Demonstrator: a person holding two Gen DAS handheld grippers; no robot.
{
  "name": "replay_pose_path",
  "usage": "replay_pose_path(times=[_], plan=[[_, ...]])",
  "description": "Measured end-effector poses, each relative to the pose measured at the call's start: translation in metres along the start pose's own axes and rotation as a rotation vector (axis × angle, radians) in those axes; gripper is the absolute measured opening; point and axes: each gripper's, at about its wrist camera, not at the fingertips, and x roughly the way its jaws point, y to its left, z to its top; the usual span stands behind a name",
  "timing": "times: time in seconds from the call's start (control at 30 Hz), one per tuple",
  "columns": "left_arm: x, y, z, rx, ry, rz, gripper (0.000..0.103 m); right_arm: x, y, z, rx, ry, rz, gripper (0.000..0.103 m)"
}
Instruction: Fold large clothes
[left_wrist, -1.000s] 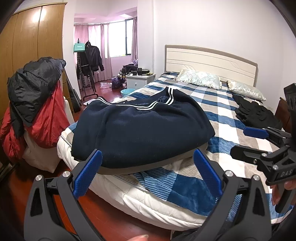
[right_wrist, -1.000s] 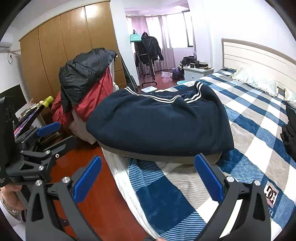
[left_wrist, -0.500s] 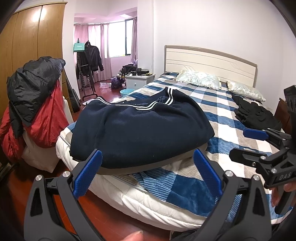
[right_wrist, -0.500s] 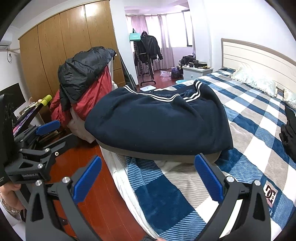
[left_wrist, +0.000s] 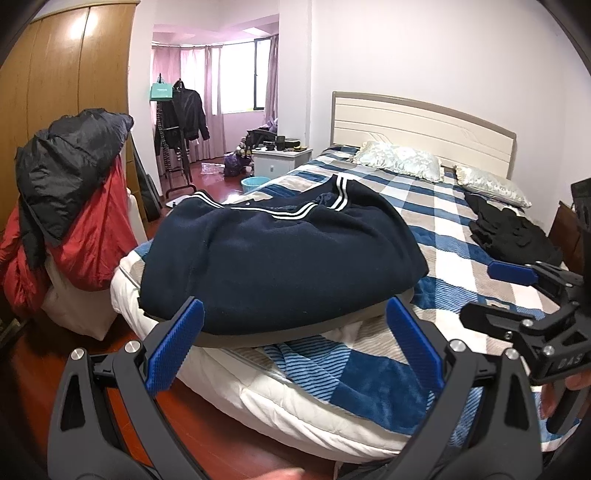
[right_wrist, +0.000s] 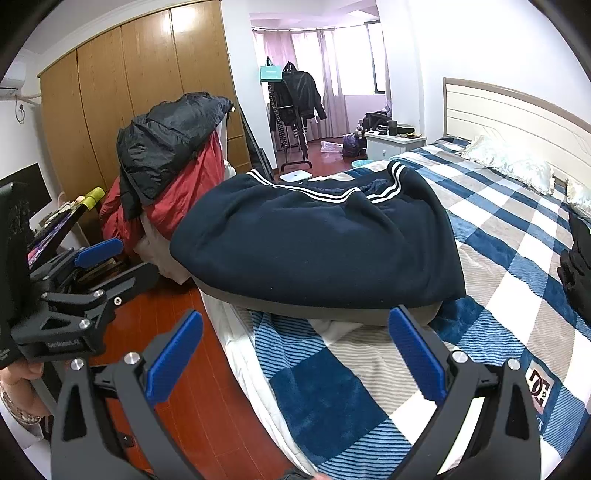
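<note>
A large navy fleece jacket (left_wrist: 280, 254) with white stripes and a grey hem lies bunched on the near corner of the bed; it also shows in the right wrist view (right_wrist: 317, 247). My left gripper (left_wrist: 295, 343) is open and empty, held in the air just short of the jacket's hem. My right gripper (right_wrist: 295, 350) is open and empty too, above the blanket in front of the hem. Each gripper shows at the edge of the other's view: the right one (left_wrist: 532, 295) and the left one (right_wrist: 96, 269).
The bed has a blue, white and beige checked blanket (left_wrist: 461, 236), two pillows (left_wrist: 399, 162) and a black garment pile (left_wrist: 513, 236) at the far side. A heap of red and black coats (left_wrist: 66, 206) stands left of the bed on red wood floor (right_wrist: 177, 332). A wardrobe (right_wrist: 122, 114) lines the left wall.
Both views have shifted slightly. The jacket sits a little further left in each view. Both grippers stay open.
</note>
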Motion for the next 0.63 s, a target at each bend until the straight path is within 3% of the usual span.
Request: replay_pose_path(times=[0.27, 0.63], plan=[[-0.0058, 0.0028, -0.0046, -0.040, -0.016, -0.034, 0.097, 0.0000, -0.0019, 0.0007, 0.006, 0.000, -0.001, 0.098], [-0.0036, -0.0005, -0.0057, -0.034, 0.009, 0.005, 0.097, 0.0002, -0.0026, 0.0016, 0.010, -0.001, 0.001, 0.098]])
